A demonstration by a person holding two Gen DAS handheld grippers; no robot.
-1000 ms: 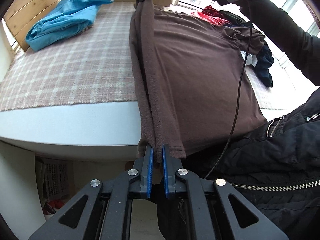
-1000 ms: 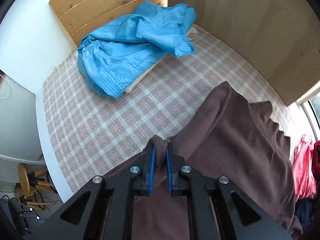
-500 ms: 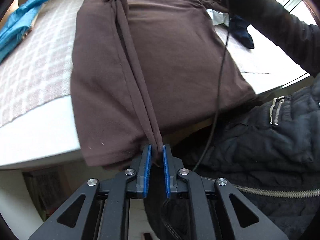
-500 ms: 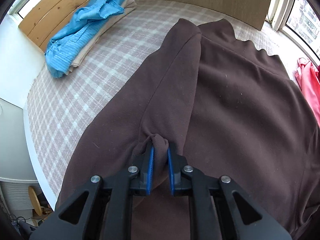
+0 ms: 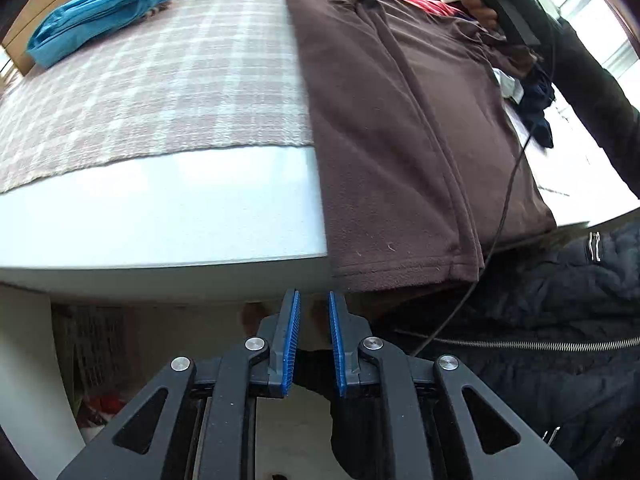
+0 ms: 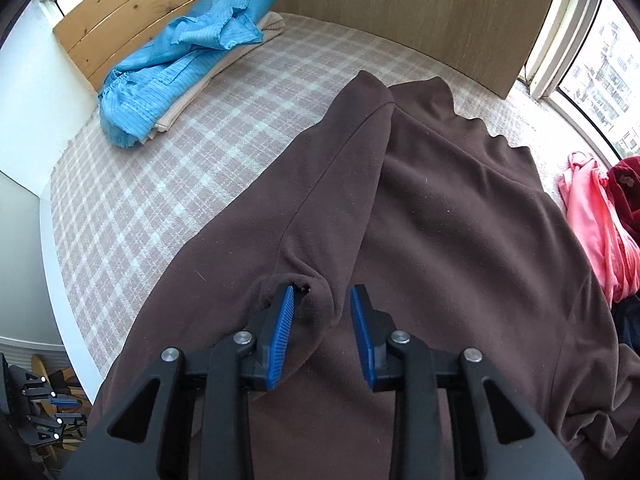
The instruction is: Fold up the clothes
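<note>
While brown garment (image 6: 460, 220) sprawls, blue clothes (image 6: 176, 76) lie apart.

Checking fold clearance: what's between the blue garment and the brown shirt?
Only bare plaid blanket separates the blue garment from the brown shirt; right wrist view shows it.

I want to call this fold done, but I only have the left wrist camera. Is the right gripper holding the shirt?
Observer: No. The right gripper is open, and its jaws have just been opening. A bunch of the shirt sits loose between them, unpinched.
Operator: What's under the blue garment?
Observer: The blue garment lies on a folded beige cloth.
Operator: Anything crowding the shirt's far side?
Observer: A pink garment lies close beside its right edge.
</note>
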